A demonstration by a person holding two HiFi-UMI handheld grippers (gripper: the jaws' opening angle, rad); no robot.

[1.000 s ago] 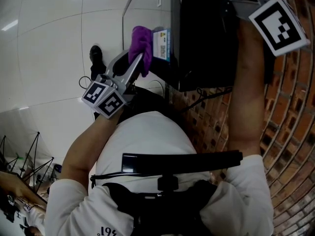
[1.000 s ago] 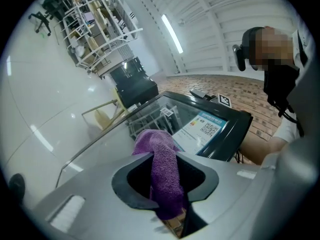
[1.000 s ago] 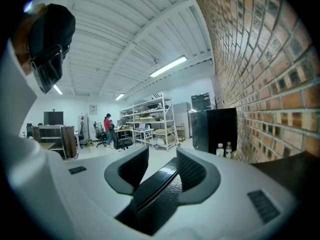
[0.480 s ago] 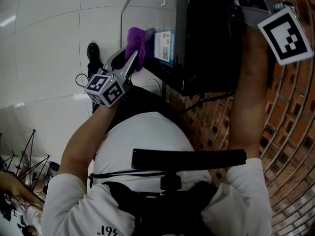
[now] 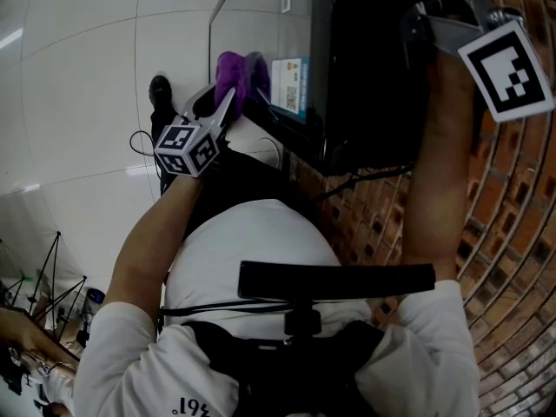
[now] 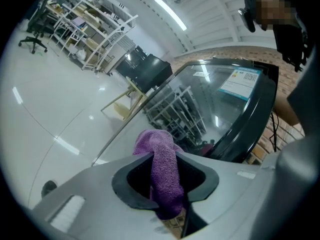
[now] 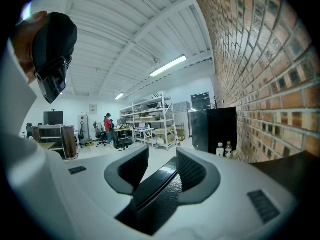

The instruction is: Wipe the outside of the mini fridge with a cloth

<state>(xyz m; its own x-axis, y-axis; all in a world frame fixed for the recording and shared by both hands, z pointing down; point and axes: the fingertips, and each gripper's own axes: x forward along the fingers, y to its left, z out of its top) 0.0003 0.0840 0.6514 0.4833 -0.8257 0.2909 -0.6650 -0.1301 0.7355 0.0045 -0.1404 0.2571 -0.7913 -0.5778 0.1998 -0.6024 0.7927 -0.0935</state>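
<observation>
Against the fridge (image 5: 365, 76) door (image 5: 261, 24), my left claw (image 5: 231, 98) pinches the cloth (image 5: 231, 69); the glass extends floorward beyond it. Right claw (image 5: 417, 26) clamps the fridge's edge, well apart.

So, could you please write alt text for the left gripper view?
The left gripper clamps a purple cloth at the glass door of the mini fridge. A label sits in the door's upper corner, and wire racks show in the glass.
</observation>
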